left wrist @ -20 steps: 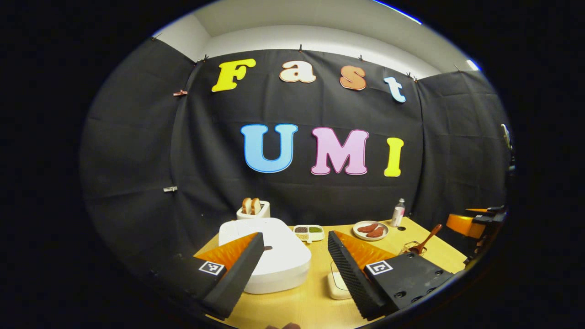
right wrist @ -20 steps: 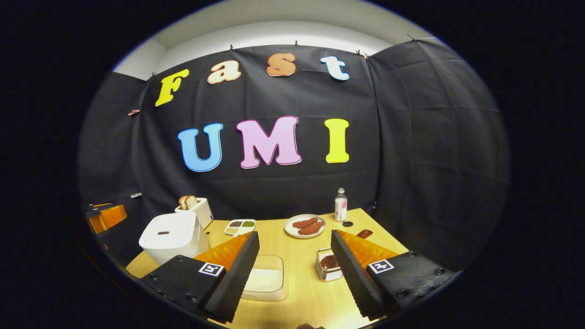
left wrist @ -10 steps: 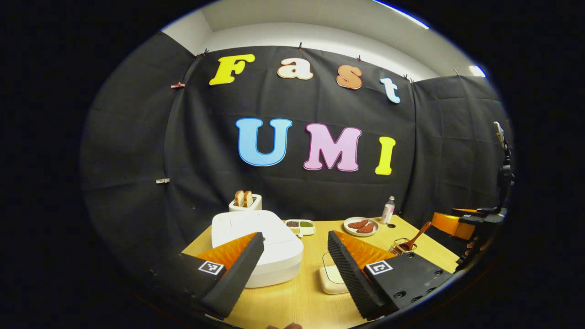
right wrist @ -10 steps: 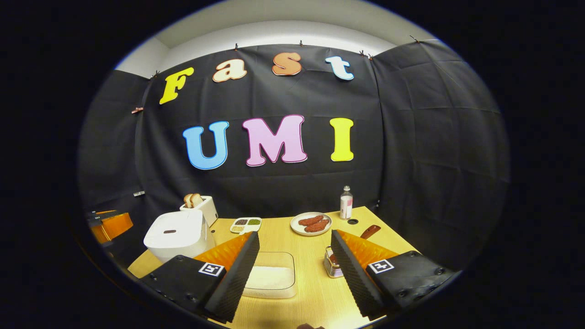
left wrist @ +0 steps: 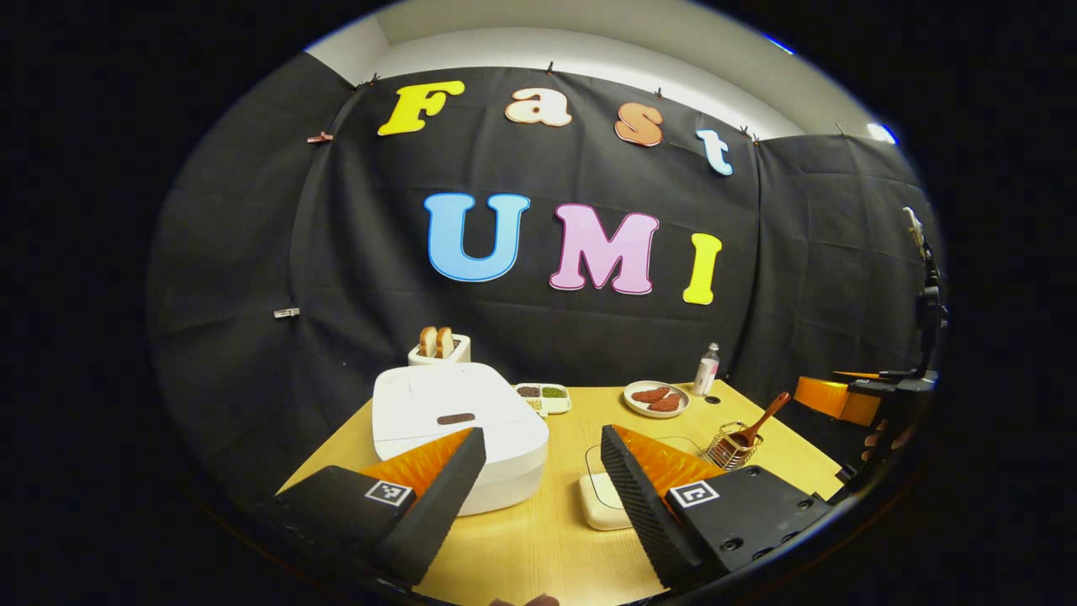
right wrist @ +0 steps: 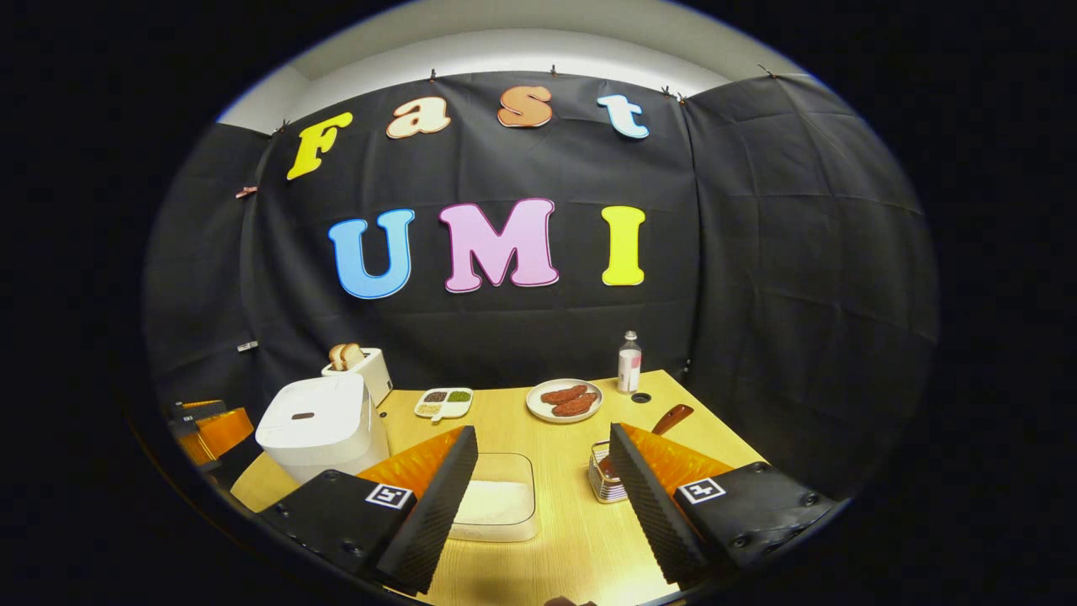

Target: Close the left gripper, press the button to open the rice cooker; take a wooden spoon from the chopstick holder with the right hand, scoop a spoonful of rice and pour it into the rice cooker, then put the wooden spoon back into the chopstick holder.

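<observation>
The white rice cooker [left wrist: 454, 429] stands on the left of the wooden table with its lid down and a dark oval button [left wrist: 456, 418] on top. My left gripper [left wrist: 538, 484] hovers open in front of it, nothing between its fingers. A wire chopstick holder [left wrist: 729, 451] holds the wooden spoon [left wrist: 764, 418], handle leaning right. A shallow tray of white rice [right wrist: 496, 505] lies mid-table. My right gripper [right wrist: 543, 488] hangs open above the table's near edge, with the rice tray between its fingers' lines and the holder [right wrist: 602, 481] and spoon handle [right wrist: 673, 417] just past its right finger.
A toaster with bread [left wrist: 439, 348] stands behind the cooker. A sectioned dish of grains [left wrist: 543, 396], a plate of sausages [left wrist: 656, 398] and a small bottle [left wrist: 707, 370] line the back of the table [left wrist: 547, 547]. The other gripper [left wrist: 841, 401] shows at the right.
Both grippers have drawn back from the table a little, so the cooker and tray look smaller and farther. Both stay open; nothing on the table has moved.
</observation>
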